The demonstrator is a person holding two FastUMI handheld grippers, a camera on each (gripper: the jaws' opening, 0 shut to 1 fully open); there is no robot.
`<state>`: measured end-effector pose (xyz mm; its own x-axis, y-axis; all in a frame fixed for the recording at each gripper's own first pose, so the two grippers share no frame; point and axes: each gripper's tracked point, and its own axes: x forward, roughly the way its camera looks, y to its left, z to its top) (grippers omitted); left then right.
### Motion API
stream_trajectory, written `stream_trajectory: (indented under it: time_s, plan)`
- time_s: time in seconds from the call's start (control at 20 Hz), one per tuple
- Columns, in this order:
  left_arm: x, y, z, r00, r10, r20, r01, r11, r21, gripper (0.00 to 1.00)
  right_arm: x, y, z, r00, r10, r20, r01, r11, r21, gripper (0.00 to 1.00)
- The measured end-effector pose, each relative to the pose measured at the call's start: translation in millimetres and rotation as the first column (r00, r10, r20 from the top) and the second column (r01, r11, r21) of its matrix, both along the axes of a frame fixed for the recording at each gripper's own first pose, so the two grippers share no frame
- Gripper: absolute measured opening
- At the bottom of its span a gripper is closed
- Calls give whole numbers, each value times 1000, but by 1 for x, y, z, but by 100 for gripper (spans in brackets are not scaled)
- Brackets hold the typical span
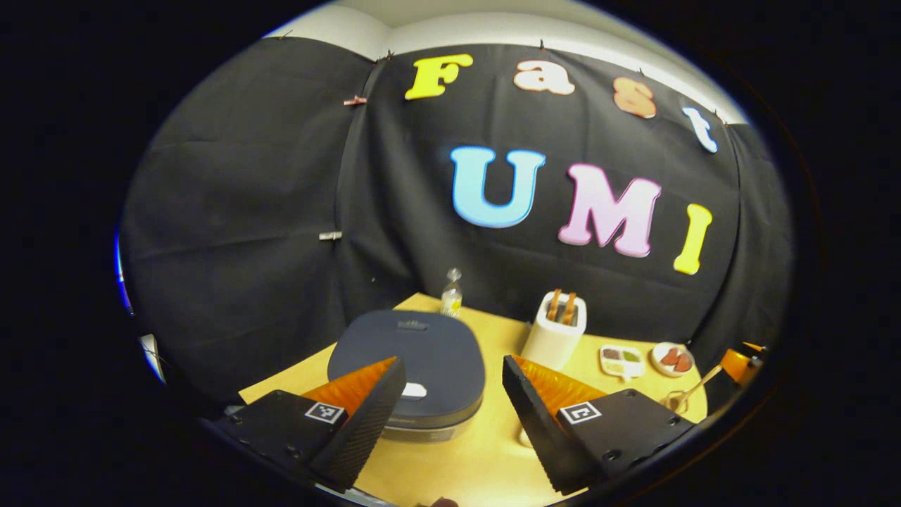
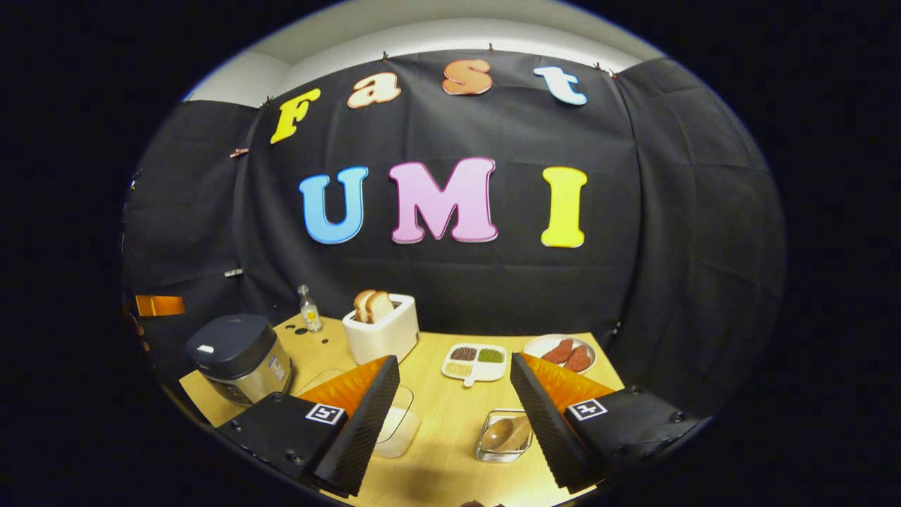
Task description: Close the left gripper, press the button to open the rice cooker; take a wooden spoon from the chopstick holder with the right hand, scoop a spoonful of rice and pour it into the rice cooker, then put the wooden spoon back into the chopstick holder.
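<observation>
Rice cooker (image 1: 408, 366): dark lid down, standing on the left part of the yellow bench (image 1: 486, 451); pale release button (image 1: 414, 389) on the front edge of the lid, untouched. In the right gripper view the same cooker (image 2: 236, 355) sits at the far left of the bench (image 2: 443, 429), metal body showing under the lid. Left tongs (image 1: 450, 405): released, spread wide, holding nothing and touching nothing; they hang over the bench in front of the cooker, the button seen in the gap between the two fingers. Right tongs (image 2: 454, 401): likewise spread wide and empty, hanging over the near bench. Chopstick holder (image 2: 503, 436): clear, wire-rimmed container just beside the right finger of the right tongs, with the wooden spoon (image 2: 501, 431) lying in it, bowl end visible. Clear rice container (image 2: 398, 422): partly behind the left finger of the right tongs; contents hard to tell. Further back: white toaster (image 2: 380, 331) with two bread slices standing in its slots, also seen in the left gripper view (image 1: 556, 331); small clear bottle (image 2: 308, 310) behind the cooker; white divided dish (image 2: 475, 360) with grains in separate compartments; round plate (image 2: 563, 352) with reddish pieces, at the right rear of the bench.
</observation>
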<state>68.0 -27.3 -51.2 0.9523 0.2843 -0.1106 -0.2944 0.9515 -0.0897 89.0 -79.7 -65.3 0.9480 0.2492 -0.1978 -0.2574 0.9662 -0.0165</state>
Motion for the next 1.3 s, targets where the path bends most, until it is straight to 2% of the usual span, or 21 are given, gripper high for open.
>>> stream_trajectory:
  time_s: [0.15, 0.25, 0.4, 0.6, 0.75, 1.1, 1.3]
  plan:
    - [-19, -30, 45, 991, -109, 74, 106, 994, 41, 95, -26, -15, 29, 995, -88, 49, 87, 996, 18, 99]
    - [-40, -48, 57, 980, -183, 79, 178, 982, 63, 95, -57, -26, 33, 988, -151, 43, 150, 988, 28, 98]
    - [-73, -64, 60, 960, -267, 78, 258, 960, 110, 95, -106, -38, 36, 978, -203, 46, 202, 979, 22, 98]
    - [-105, -79, 40, 940, -334, 69, 332, 942, 35, 95, -155, -45, 31, 968, -244, 55, 244, 970, 6, 98]
    - [-120, -75, 35, 937, -342, 73, 341, 940, 29, 95, -176, -37, 31, 969, -244, 49, 243, 970, 27, 98]
    - [-130, -62, 34, 936, -345, 66, 341, 938, 60, 95, -187, -22, 47, 972, -225, 65, 222, 974, 55, 98]
    - [-128, -50, 38, 946, -320, 44, 309, 936, 167, 95, -185, -19, 43, 974, -225, 40, 221, 972, 78, 98]
